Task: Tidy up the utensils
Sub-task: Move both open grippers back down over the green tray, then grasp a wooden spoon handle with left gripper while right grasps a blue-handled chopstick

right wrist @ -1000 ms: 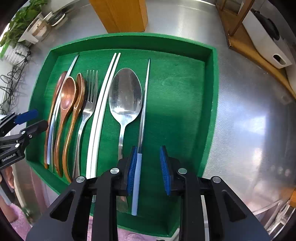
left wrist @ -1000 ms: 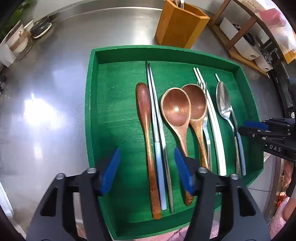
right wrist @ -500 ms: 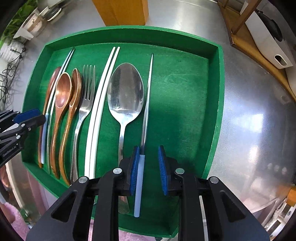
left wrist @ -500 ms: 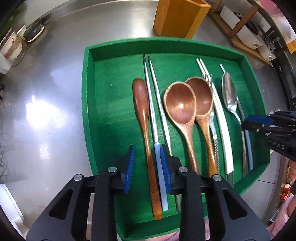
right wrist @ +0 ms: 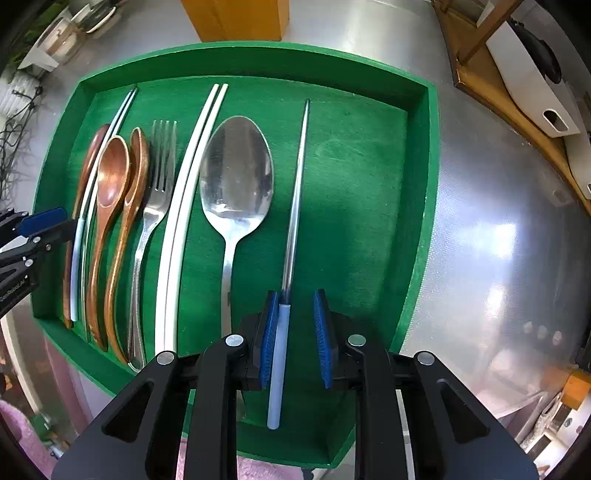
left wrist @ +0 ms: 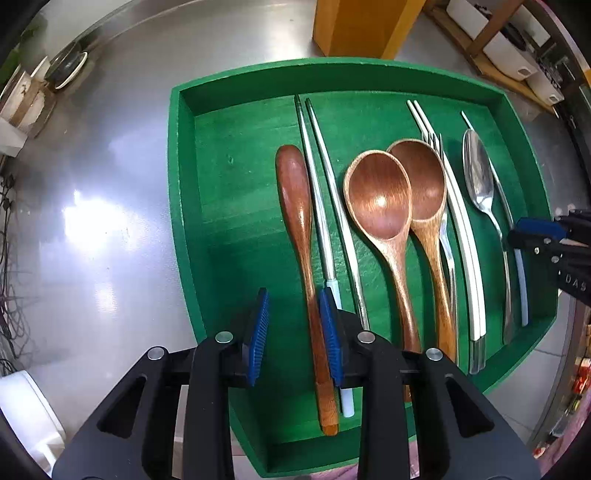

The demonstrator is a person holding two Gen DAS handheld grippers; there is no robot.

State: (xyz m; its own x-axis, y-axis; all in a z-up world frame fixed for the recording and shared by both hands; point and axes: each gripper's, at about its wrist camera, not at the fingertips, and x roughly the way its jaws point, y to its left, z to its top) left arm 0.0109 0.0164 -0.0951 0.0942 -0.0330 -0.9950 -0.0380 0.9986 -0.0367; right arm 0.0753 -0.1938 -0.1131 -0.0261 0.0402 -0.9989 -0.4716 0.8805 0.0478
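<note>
A green tray [left wrist: 177,184] holds the utensils in a row. My left gripper [left wrist: 293,295] points down over the handle of a slim wooden spoon [left wrist: 295,206]. The handle lies by the right pad, with a gap to the left pad. Beside it are metal chopsticks [left wrist: 321,221], two wooden spoons [left wrist: 376,199], a fork [left wrist: 447,243], white chopsticks [left wrist: 465,240] and a metal spoon [left wrist: 478,177]. My right gripper [right wrist: 295,295] straddles the pale blue handle of a single metal chopstick [right wrist: 295,192]. That handle lies against the left pad, clear of the right pad.
An orange wooden holder [left wrist: 365,26] stands just behind the tray on the steel counter [left wrist: 110,221]. A wooden shelf with a white appliance [right wrist: 532,74] is at the far right. Bowls [left wrist: 66,68] sit far left. The tray's right part [right wrist: 362,177] is bare.
My left gripper's jaws have narrowed from wide apart and now bracket only the slim wooden handle. The right gripper stays over its chopstick with the jaws slightly closer.
</note>
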